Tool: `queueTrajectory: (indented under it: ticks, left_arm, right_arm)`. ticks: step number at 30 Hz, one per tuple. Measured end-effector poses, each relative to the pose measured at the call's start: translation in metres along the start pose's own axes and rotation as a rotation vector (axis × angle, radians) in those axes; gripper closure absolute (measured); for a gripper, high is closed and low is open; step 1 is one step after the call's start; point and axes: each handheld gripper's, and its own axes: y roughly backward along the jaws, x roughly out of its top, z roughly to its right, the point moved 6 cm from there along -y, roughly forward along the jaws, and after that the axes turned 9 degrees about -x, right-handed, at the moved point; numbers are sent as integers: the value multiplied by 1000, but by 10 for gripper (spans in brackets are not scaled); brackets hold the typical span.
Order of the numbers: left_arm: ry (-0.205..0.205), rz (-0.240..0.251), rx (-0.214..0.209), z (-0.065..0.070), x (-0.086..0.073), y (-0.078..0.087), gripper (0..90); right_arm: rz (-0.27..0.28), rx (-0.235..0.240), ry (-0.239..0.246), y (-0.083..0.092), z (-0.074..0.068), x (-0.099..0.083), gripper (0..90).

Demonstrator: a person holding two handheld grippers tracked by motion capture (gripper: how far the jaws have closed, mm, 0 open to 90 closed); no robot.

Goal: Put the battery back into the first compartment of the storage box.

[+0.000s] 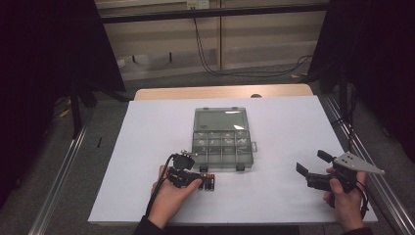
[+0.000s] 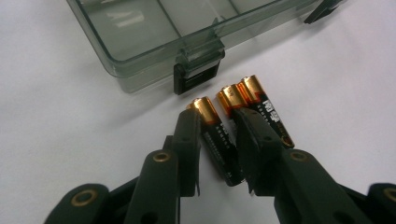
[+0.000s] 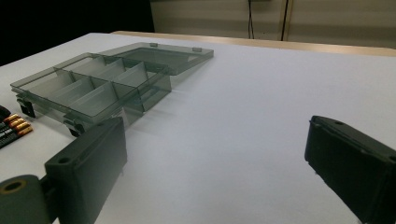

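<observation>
i'm closing the left gripper (image 2: pixel 217 140) around the nearest battery (image 2: pixel 215 140) on the worktop (image 1: pixel 147 147) beside the open organizer box (image 1: pixel 222 142), jaws not yet pinching, right gripper (image 1: pixel 313 166) idling wide apart, and i'm worrying the right jaw could nudge the neighbouring batteries (image 2: pixel 261 105) rolling.

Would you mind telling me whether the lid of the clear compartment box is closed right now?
No, the lid of the compartment box is swung fully open and lies flat on the white table cover behind the dividers.

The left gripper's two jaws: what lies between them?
One battery lies between the jaws of the left gripper, on the white table, as the left gripper view shows. Two more batteries lie beside it.
</observation>
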Motion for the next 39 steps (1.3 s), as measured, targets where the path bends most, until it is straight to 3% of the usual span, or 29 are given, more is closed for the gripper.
queueTrajectory:
  ticks: [14, 21, 31, 39]
  left_arm:
    - [-5, -22, 80, -4, -2, -1, 747]
    - [-51, -37, 109, -2, -3, -3, 767]
    - [-50, -34, 77, -4, -3, 0, 776]
    - [-52, -1, 38, 3, 2, 10, 776]
  right_arm:
    - [-1, 4, 3, -1, 0, -1, 53]
    - [-5, 10, -13, -1, 2, -2, 56]
    - [0, 18, 5, -2, -1, -1, 52]
    - [2, 12, 5, -1, 0, -1, 51]
